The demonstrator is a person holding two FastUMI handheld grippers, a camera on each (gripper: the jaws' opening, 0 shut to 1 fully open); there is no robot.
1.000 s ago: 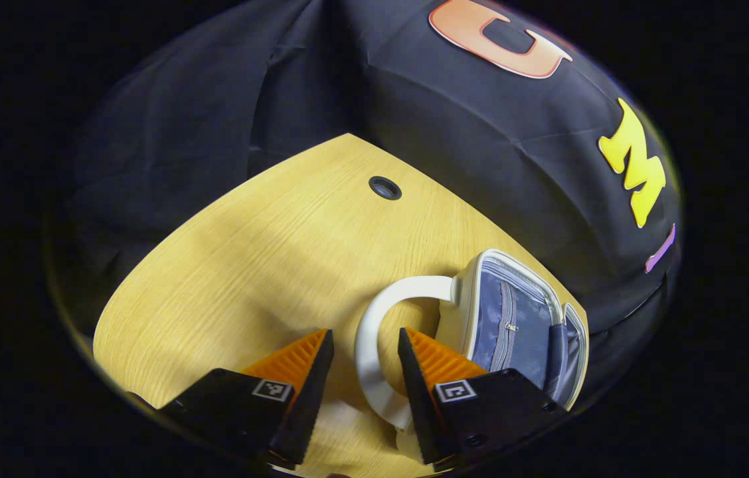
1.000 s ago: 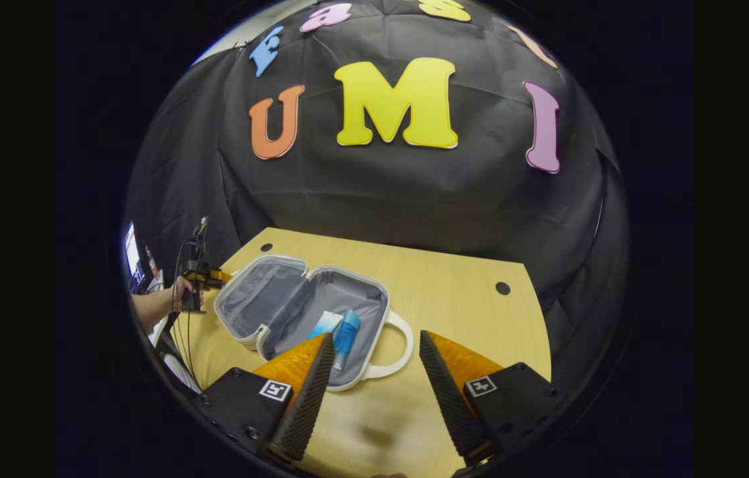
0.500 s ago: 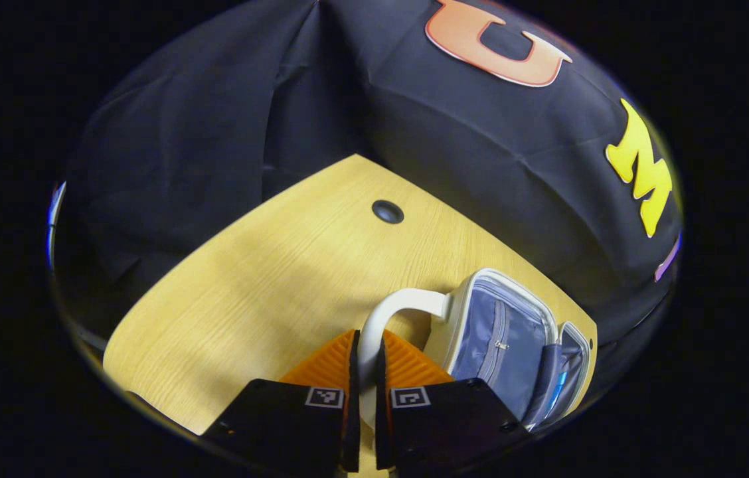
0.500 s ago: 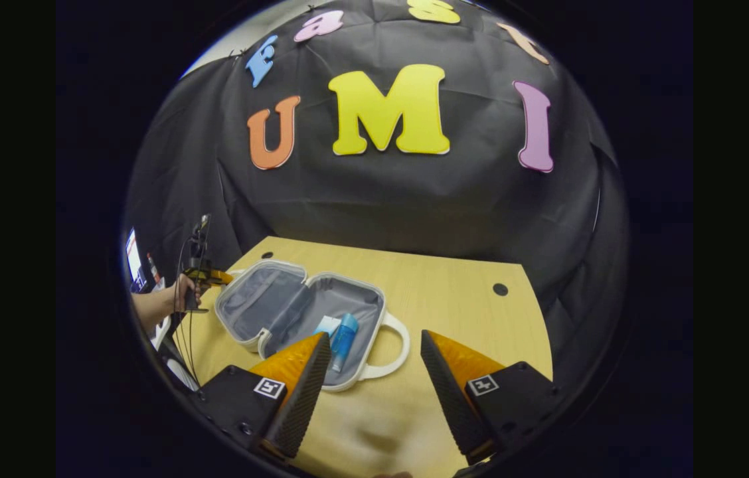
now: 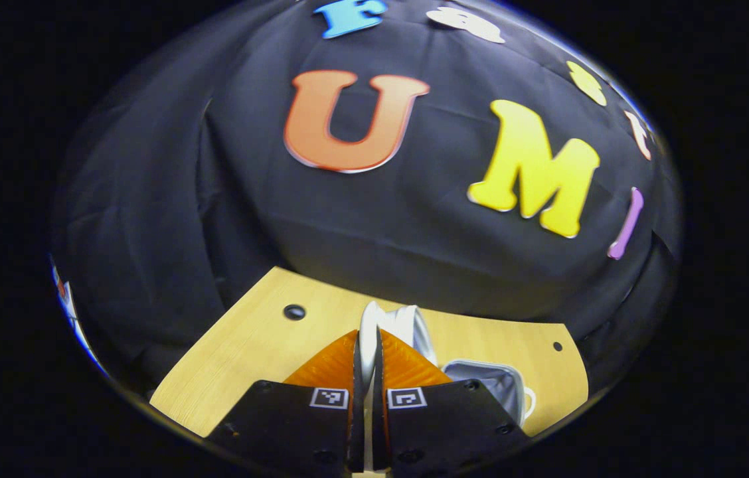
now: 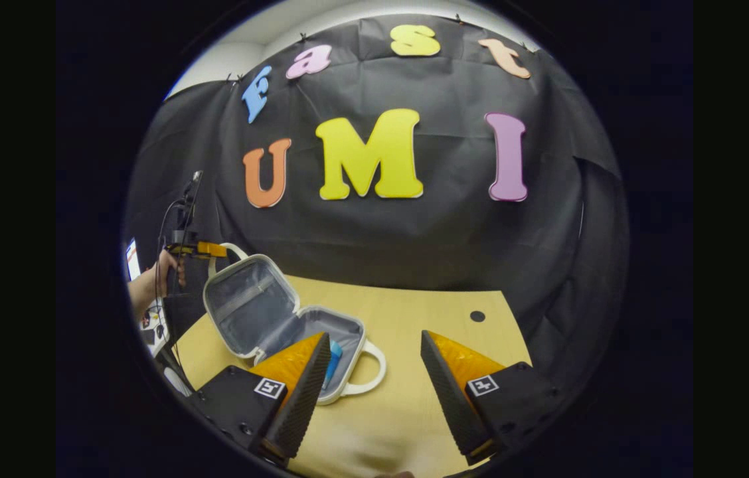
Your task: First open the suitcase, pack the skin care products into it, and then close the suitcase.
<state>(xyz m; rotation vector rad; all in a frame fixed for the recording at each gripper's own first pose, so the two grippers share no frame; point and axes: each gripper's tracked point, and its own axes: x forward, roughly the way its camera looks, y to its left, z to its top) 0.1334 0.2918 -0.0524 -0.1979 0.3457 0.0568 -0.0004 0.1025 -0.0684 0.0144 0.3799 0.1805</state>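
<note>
Suitcase (image 6: pixel 281 318) lid half raised; your left gripper (image 5: pixel 366 345) clamps its handle (image 5: pixel 369 325). Your right gripper (image 6: pixel 374 368) hangs open above the table (image 6: pixel 427 318).

The small white suitcase (image 6: pixel 261 312) sits on the worktop (image 6: pixel 427 318). It is half open. Its lid (image 6: pixel 242 302) is tipped up, with a white handle (image 6: pixel 232 251) on top. It is grey inside. A blue skin care bottle (image 6: pixel 332 358) lies in the bottom half.
</note>
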